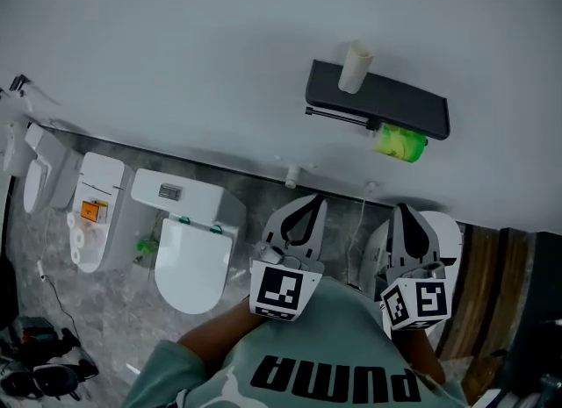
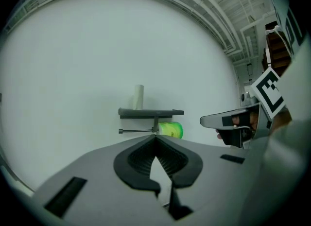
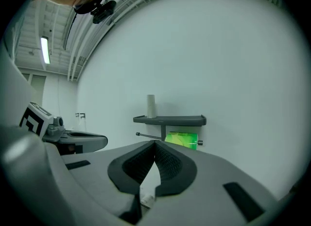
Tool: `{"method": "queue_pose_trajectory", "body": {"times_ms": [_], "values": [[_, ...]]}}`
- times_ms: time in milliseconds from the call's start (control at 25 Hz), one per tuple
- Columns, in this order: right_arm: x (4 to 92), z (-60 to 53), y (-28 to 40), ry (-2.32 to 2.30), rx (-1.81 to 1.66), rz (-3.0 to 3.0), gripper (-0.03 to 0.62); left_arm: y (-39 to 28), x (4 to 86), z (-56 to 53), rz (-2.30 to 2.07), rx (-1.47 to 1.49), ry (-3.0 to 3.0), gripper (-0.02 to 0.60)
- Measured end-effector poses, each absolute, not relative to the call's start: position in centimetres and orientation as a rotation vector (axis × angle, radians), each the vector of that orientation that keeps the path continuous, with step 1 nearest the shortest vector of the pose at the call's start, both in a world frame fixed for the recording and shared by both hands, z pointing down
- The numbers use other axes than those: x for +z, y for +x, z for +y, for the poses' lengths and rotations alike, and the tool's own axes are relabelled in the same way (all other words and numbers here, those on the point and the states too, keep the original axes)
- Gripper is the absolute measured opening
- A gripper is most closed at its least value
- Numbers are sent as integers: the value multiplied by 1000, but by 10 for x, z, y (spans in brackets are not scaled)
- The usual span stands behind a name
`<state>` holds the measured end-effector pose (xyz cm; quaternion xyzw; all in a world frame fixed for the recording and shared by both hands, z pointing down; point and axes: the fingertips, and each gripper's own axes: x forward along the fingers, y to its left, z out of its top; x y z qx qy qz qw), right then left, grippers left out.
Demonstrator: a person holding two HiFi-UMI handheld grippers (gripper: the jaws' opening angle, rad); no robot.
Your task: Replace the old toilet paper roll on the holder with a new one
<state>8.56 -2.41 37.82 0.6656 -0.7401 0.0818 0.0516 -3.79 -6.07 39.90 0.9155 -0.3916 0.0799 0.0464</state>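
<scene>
Facing: the holder (image 1: 378,103), a dark shelf with a thin bar beneath it, fixed to the pale wall; both tools are level with one another, well short of it and pointing towards it.
Left tool (image 1: 309,204): closed, jaws meeting, nothing between them.
Right tool (image 1: 404,215): closed likewise, and empty.
Green roll (image 1: 400,143): threaded on the holder's bar, under the right part of the shelf.
Cardboard tube (image 1: 356,67): bare, standing upright on the holder's shelf, towards its left end.
White rolls (image 1: 77,239): what look like spare rolls, far down and left of the holder, beyond the toilet (image 1: 189,257).
Step in hand (judged): the approach to the holder, with no exchange begun. Whether the green roll is the old one or the new one cannot be told.
Method (advised): open one tool before it arrives. Take the roll across its width with light pressure, since it will crush. Draw it along the bar, not out from the wall.
Caution: keep below the shelf edge, as a nudge would topple the tube.
</scene>
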Motion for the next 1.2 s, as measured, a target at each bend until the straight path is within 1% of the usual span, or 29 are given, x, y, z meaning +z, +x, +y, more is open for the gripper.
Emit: {"method": "queue_pose_trajectory", "body": {"times_ms": [240, 440, 600, 1000, 1200], "values": [[374, 6, 117, 1940, 243, -2318, 9, -1, 397, -23, -1259, 266, 2770, 5], [382, 31, 137, 1865, 266, -2370, 9, 11, 397, 7, -1354, 287, 2727, 5], [384, 46, 137, 1789, 270, -2445, 9, 12, 404, 33, -1431, 312, 2664, 5], [412, 75, 130, 1596, 298, -2531, 9, -9, 431, 84, -1604, 417, 2506, 5], [402, 84, 106, 1522, 250, -2567, 9, -37, 421, 98, -1701, 371, 2452, 5]]}}
